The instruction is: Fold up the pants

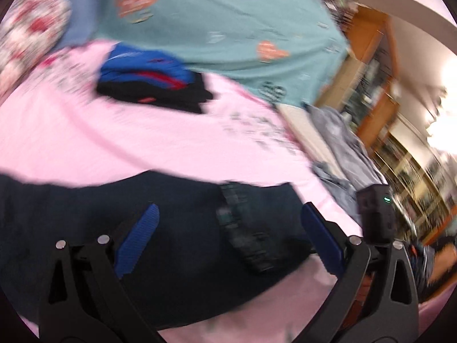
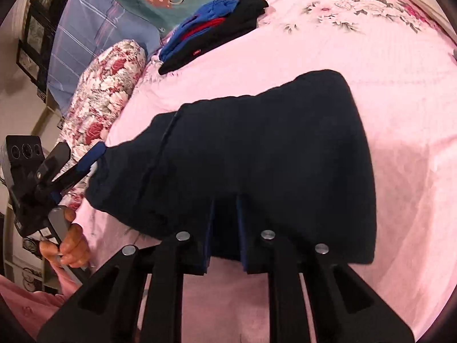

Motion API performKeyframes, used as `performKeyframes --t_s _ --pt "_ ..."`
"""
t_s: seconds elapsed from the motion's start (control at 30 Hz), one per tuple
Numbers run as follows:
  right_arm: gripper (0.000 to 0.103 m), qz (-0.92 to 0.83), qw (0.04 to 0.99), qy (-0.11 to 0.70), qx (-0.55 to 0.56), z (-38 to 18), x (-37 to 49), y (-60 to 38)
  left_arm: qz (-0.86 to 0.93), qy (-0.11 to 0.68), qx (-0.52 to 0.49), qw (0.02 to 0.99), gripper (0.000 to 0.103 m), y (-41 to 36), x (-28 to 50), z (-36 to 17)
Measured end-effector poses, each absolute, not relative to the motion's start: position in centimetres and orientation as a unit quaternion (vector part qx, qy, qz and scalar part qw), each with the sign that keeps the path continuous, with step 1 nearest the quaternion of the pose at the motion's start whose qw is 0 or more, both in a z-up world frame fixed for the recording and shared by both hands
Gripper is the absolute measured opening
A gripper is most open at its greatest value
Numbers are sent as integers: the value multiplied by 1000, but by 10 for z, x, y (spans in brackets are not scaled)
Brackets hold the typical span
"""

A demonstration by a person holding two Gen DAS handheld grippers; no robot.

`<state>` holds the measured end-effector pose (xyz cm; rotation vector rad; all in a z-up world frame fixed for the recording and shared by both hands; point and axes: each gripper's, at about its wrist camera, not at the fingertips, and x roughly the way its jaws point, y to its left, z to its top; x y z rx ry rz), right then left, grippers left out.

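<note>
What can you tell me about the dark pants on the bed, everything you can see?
The dark navy pants look like soft, matte cloth, folded into a broad wedge lying flat on the pink floral bedsheet. A seam runs across the narrower end. The right gripper is shut on the near edge; the left gripper is open at the other end.

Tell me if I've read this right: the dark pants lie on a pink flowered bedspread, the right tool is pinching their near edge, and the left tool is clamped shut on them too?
Not quite. The left tool is open, its blue pads spread wide over the dark pants, as the left wrist view shows. The rest holds: the right tool pinches their near edge on the pink flowered bedspread.
</note>
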<state>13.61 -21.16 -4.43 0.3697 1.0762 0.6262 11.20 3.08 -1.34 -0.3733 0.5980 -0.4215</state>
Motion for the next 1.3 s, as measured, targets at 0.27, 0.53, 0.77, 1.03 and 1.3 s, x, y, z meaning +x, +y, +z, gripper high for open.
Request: performKeyframes --t_s 0.27,0.53,0.77,1.03,1.3 --pt "27 291 796 481 224 -59 124 -235 -330 336 -109 875 74 -69 133 -21" --pt "28 288 817 435 248 -31 159 -249 -325 431 -162 826 68 -63 143 -69" --pt "0 208 763 492 364 -90 234 -269 -313 423 -129 840 68 -73 141 -67" --pt "14 333 794 450 235 -42 208 -197 -326 422 -167 829 70 -57 142 -70" --pt "4 372 729 554 154 -95 252 -131 -317 419 -147 838 71 -62 138 -68"
